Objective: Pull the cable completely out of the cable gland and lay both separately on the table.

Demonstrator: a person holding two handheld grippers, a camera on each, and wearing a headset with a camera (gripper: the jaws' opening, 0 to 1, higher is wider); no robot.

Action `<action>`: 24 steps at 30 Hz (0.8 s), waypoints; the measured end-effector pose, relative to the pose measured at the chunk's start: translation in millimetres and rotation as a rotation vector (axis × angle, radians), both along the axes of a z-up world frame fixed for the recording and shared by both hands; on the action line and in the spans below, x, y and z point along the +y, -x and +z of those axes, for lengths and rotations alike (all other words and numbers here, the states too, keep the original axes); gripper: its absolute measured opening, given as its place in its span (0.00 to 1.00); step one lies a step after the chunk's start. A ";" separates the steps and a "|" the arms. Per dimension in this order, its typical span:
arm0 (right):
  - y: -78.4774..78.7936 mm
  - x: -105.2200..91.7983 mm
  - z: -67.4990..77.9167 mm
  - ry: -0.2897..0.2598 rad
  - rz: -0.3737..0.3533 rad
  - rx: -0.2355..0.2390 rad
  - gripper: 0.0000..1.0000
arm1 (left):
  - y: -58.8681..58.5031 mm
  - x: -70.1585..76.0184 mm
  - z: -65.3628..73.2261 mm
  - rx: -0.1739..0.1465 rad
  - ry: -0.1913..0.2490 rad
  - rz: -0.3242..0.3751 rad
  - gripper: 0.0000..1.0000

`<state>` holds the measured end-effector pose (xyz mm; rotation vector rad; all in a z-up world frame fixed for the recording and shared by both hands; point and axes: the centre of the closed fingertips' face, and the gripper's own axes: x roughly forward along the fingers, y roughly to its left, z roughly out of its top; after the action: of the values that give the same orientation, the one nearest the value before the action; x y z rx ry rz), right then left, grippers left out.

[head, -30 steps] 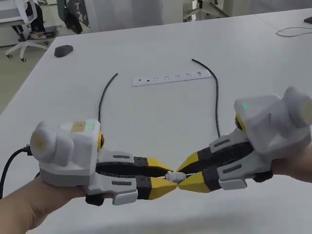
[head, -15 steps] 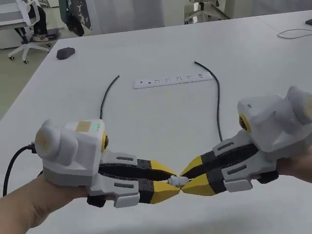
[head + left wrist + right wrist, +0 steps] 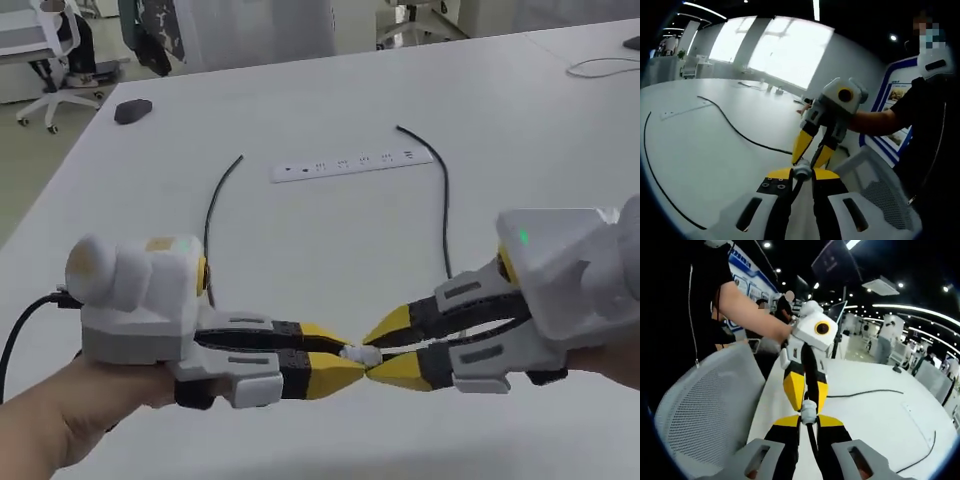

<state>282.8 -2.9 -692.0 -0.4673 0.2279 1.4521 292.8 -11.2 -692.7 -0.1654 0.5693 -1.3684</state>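
My left tongs (image 3: 348, 360) are clamped shut on the white gland (image 3: 359, 354). My right tongs (image 3: 372, 358) pinch its black cable (image 3: 812, 440), tip to tip above the near edge of the counter (image 3: 330, 250).
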 end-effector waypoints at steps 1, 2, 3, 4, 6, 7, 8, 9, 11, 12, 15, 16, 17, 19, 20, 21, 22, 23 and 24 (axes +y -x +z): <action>1.1 0.4 0.1 0.000 0.002 -0.011 0.07 | -0.5 0.3 0.3 0.001 0.003 -0.003 0.15; -0.3 0.3 1.1 0.000 0.004 -0.043 0.07 | -0.9 0.4 1.1 0.007 0.009 0.003 0.15; 0.0 0.4 1.9 -0.001 0.015 -0.076 0.07 | -1.3 0.2 2.0 0.027 0.016 0.008 0.15; 0.0 0.4 1.7 0.001 0.017 -0.087 0.07 | -1.2 0.0 2.4 0.051 0.019 0.015 0.15; -0.3 0.4 1.7 0.014 0.035 -0.147 0.07 | -0.6 -0.2 2.5 0.114 0.025 0.028 0.15; -0.9 0.3 1.2 0.019 0.037 -0.161 0.07 | -1.0 -0.4 2.3 0.140 0.030 0.039 0.15; -0.6 0.5 0.5 0.021 0.036 -0.162 0.07 | -1.3 -0.5 1.7 0.161 0.033 0.046 0.15; -1.7 0.3 0.1 0.023 0.031 -0.152 0.07 | -1.4 -0.8 1.1 0.176 0.032 0.050 0.15; -3.5 -0.3 -0.6 0.026 0.028 -0.156 0.07 | -1.7 -1.3 1.2 0.147 0.033 0.051 0.15; -2.9 -0.6 -1.0 0.024 0.028 -0.137 0.07 | 0.3 -1.6 1.2 0.139 0.030 0.043 0.15; -3.5 -1.1 -2.0 0.024 0.018 -0.124 0.08 | 0.6 -2.2 1.2 0.106 0.029 0.037 0.15; -4.4 -2.2 -2.5 0.025 -0.001 -0.087 0.08 | 1.0 -2.1 1.1 0.089 0.027 0.034 0.15; -6.5 -3.4 -1.2 0.024 -0.018 -0.068 0.08 | -0.1 -1.8 0.3 0.068 0.018 0.037 0.15; -8.8 -4.3 3.8 -0.020 -0.052 0.011 0.15 | -3.7 1.3 0.5 -0.013 0.008 0.029 0.15; -7.4 -5.6 3.8 -0.028 -0.060 0.076 0.22 | -4.4 2.3 2.2 -0.041 0.013 0.028 0.15; -8.6 -7.1 5.0 -0.047 -0.077 0.147 0.28 | -4.5 3.1 5.0 -0.093 0.016 0.016 0.15; -8.0 -8.1 5.5 -0.058 -0.076 0.188 0.28 | -5.0 4.1 6.4 -0.128 0.015 0.010 0.15; -6.3 -8.2 6.8 -0.071 -0.072 0.236 0.26 | -4.6 4.2 7.7 -0.160 0.012 -0.001 0.15; -6.0 -8.4 7.8 -0.085 -0.074 0.280 0.21 | -3.8 4.5 8.4 -0.187 0.005 -0.012 0.15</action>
<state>288.8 -11.4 -684.2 -0.1835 0.4003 1.4464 296.7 -6.7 -684.3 -0.0375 0.4106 -1.3799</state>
